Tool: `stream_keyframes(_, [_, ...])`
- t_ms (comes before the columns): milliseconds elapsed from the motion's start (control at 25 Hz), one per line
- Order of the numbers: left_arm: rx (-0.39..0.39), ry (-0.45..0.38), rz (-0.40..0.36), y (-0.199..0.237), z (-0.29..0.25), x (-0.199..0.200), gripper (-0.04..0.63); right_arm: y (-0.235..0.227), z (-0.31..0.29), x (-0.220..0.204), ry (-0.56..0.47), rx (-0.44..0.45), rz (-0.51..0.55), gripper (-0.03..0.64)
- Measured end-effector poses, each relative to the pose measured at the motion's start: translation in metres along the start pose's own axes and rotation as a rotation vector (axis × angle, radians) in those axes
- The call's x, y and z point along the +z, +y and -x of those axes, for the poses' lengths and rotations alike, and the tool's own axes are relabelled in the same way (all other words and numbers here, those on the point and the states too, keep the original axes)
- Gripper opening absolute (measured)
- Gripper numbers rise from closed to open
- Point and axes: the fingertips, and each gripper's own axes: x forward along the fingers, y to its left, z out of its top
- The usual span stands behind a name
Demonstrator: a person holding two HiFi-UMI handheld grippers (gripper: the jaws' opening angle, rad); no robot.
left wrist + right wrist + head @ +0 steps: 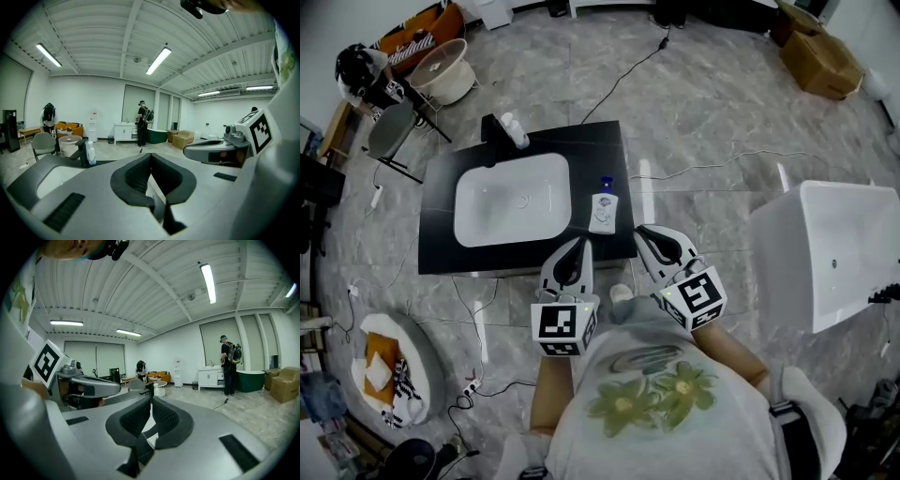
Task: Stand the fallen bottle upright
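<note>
On the black counter point(602, 145), just right of the white sink point(487, 208), the bottle point(602, 212) lies flat. Its blue cap points to the far side and its base toward the near edge. At that near edge the two grippers are held side by side, both aimed across the counter.

Left gripper point(580, 243) has its tongs pressed together with nothing pinched; its own view shows the dark ribbed pads point(133, 174) meeting at the tips. It sits near-left of the bottle, apart from it.

Right gripper point(640, 231) is likewise pressed together and empty. Its tips are just right of the bottle's base and do not touch it.

At the far side of the sink stands a black faucet point(492, 127) with a white container point(515, 131) just beside it. Well right of the counter, on the grey floor point(703, 112), sits a white tub point(825, 253).
</note>
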Motion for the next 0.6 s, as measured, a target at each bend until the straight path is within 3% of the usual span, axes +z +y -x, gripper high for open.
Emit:
stream_keyframes(320, [0.039,0.036,0.046,0.023,-0.034,-0.002,0.018,-0.033,-0.036,-0.003,0.058,0.009,-0.017,0.044])
stream_keyframes(600, [0.025,0.080,0.073,0.045,-0.059,-0.015,0.018,-0.043,-0.071,-0.022,0.111,0.022,-0.085,0.044])
